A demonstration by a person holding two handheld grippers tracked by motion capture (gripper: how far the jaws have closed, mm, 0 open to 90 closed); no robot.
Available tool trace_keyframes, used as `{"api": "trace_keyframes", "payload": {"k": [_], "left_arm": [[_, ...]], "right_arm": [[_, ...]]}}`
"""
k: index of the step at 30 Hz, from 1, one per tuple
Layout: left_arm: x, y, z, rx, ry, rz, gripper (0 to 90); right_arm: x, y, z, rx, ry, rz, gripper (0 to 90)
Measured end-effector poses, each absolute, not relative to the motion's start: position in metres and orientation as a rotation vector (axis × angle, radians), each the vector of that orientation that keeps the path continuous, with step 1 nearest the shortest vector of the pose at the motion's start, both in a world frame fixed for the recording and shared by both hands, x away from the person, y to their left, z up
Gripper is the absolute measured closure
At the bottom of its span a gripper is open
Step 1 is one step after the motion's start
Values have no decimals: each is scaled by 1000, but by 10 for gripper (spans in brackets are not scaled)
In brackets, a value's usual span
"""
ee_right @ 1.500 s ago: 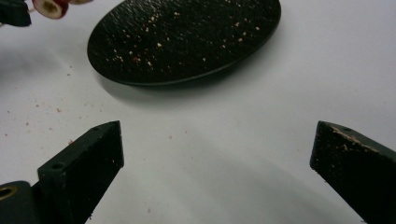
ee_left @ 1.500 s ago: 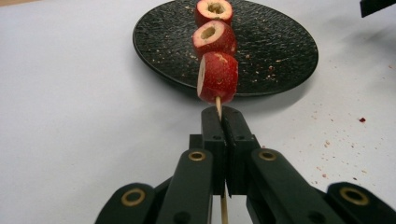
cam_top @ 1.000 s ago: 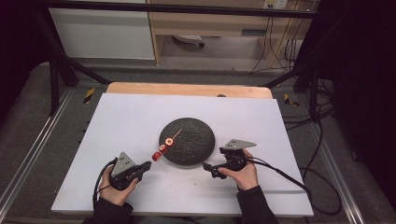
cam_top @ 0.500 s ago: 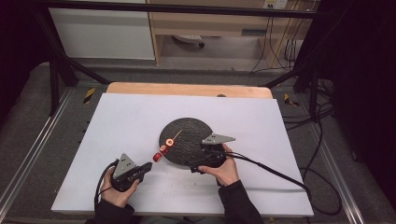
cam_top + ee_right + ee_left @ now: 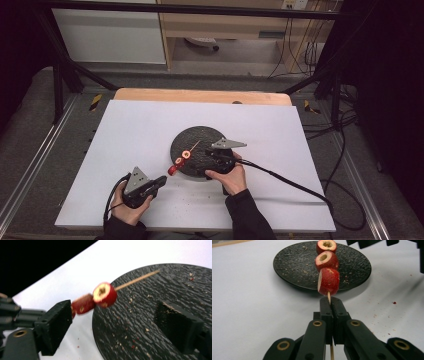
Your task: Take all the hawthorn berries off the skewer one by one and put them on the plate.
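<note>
A thin wooden skewer (image 5: pixel 183 157) carries three red cored fruit pieces (image 5: pixel 328 281), and its bare tip reaches over the round black plate (image 5: pixel 200 137). My left gripper (image 5: pixel 161 181) is shut on the skewer's lower end (image 5: pixel 330 305), just short of the plate's near edge. My right gripper (image 5: pixel 206 156) hovers over the plate beside the fruit. Its jaws (image 5: pixel 117 325) stand apart and have just been closing. The top fruit piece (image 5: pixel 105 295) lies just ahead of them, touched by neither pad.
The plate sits mid-table on a white sheet (image 5: pixel 125 130), with crumbs and red specks (image 5: pixel 394 302) around it. A cable (image 5: pixel 285 177) trails right from my right gripper. A wooden table edge (image 5: pixel 200 95) runs along the back.
My right hand has moved left from the plate's right side to over the plate, close to the skewer. The left gripper and skewer have stayed put.
</note>
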State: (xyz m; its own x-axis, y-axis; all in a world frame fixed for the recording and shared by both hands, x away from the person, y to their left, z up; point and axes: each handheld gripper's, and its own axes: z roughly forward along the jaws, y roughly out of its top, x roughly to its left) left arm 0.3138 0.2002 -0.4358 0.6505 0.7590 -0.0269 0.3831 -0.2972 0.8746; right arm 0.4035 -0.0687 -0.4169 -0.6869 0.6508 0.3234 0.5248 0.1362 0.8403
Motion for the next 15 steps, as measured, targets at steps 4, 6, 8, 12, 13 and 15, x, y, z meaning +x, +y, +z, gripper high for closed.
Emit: {"api": "trace_keyframes", "payload": {"k": [4,6,8,12,13,15], "left_arm": [[311,196,-436,1917,883,494,883],[310,194,-435,1919,876,495,884],[309,193,-435,1918,867,495,883],[307,190,-435,1920,857,493,884],[307,190,-435,1919,855,492,883],[306,189,-435,1916,852,495,883]], "right_arm": [[406,-68,-417,1215,2266,1623,248],[407,-68,-417,1226,2260,1629,291],[408,-67,-417,1259,2262,1646,341],[410,-67,-418,1303,2254,1668,410],[410,-66,-418,1317,2258,1674,429],[411,-66,-420,1322,2263,1680,460]]}}
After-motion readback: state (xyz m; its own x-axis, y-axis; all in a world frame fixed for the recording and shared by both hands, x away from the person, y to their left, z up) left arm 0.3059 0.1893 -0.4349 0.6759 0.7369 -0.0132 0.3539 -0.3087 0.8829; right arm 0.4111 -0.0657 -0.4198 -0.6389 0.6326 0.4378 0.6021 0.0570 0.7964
